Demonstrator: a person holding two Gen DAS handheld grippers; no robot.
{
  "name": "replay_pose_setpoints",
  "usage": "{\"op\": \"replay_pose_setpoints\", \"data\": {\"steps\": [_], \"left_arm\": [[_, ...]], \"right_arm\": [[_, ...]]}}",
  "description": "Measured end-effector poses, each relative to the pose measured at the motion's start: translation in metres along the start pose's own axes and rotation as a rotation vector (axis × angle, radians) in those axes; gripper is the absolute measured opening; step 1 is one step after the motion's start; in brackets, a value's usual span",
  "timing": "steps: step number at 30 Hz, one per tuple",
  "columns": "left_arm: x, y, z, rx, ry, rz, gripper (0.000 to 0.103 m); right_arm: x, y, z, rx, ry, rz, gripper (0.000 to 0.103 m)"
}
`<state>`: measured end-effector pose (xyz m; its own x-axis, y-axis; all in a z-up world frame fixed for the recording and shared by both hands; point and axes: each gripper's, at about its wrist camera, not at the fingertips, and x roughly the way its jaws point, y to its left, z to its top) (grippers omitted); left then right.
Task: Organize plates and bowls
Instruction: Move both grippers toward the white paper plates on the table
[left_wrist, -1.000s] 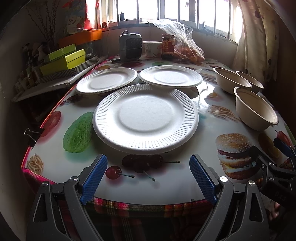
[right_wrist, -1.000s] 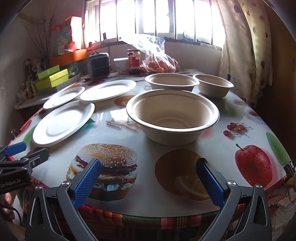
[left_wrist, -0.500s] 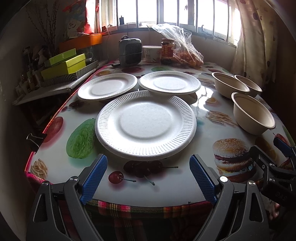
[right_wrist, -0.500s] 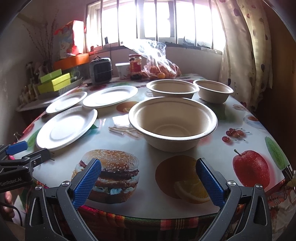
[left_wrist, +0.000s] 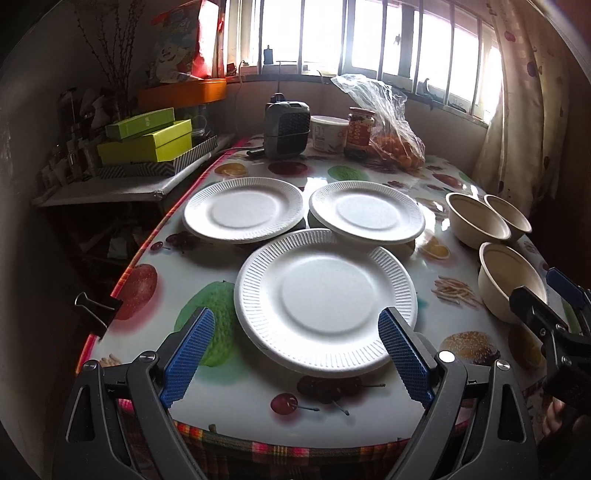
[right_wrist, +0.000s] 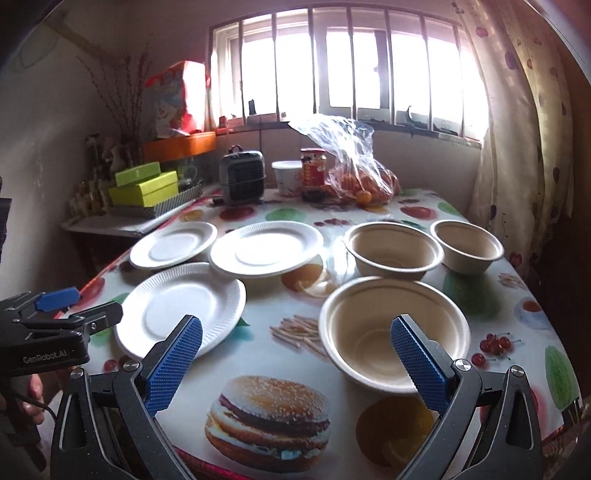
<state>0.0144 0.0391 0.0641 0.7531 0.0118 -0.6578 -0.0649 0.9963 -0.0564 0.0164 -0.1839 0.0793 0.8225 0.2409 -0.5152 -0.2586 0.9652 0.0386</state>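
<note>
Three white ribbed paper plates lie on the table: a near plate (left_wrist: 325, 306), a far left plate (left_wrist: 243, 208) and a far right plate (left_wrist: 367, 212). Three beige paper bowls stand to the right: the nearest bowl (right_wrist: 393, 328), a middle bowl (right_wrist: 393, 249) and a smaller far bowl (right_wrist: 467, 245). My left gripper (left_wrist: 297, 356) is open above the near plate's front edge, its blue pads straddling the plate without touching. My right gripper (right_wrist: 295, 363) is open in front of the nearest bowl, its right pad over the bowl's front rim.
The table (right_wrist: 280, 369) wears a glossy cloth printed with food. At the back stand a grey heater (left_wrist: 287, 129), a white tub (left_wrist: 328, 133), a jar (left_wrist: 359, 133) and a bag of oranges (left_wrist: 391, 133). Green boxes (left_wrist: 147, 142) sit on a shelf left. A curtain (right_wrist: 524, 147) hangs right.
Both grippers have risen and moved forward over the table; the near plate and nearest bowl now sit between or behind the pads. Jaws stay open. No plate or bowl has moved.
</note>
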Motion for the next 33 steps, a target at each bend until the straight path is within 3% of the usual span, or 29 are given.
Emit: {"op": "replay_pose_setpoints", "data": {"steps": [12,20,25,28,33], "left_arm": [[0.012,0.059,0.054,-0.074,0.004,0.058,0.091],[0.037,0.104,0.086,-0.196,0.025,0.067,0.087],[0.058,0.122,0.097,-0.216,0.042,0.079,0.085],[0.075,0.130,0.100,-0.222,0.073,0.079,0.082],[0.101,0.140,0.102,-0.243,0.124,0.082,0.073]], "right_arm": [[0.049,0.039,0.089,-0.090,0.025,0.148,0.103],[0.112,0.066,0.135,-0.147,0.139,0.219,0.100],[0.153,0.079,0.149,-0.166,0.197,0.250,0.099],[0.178,0.083,0.155,-0.177,0.222,0.259,0.090],[0.225,0.095,0.155,-0.230,0.296,0.279,0.084]]}}
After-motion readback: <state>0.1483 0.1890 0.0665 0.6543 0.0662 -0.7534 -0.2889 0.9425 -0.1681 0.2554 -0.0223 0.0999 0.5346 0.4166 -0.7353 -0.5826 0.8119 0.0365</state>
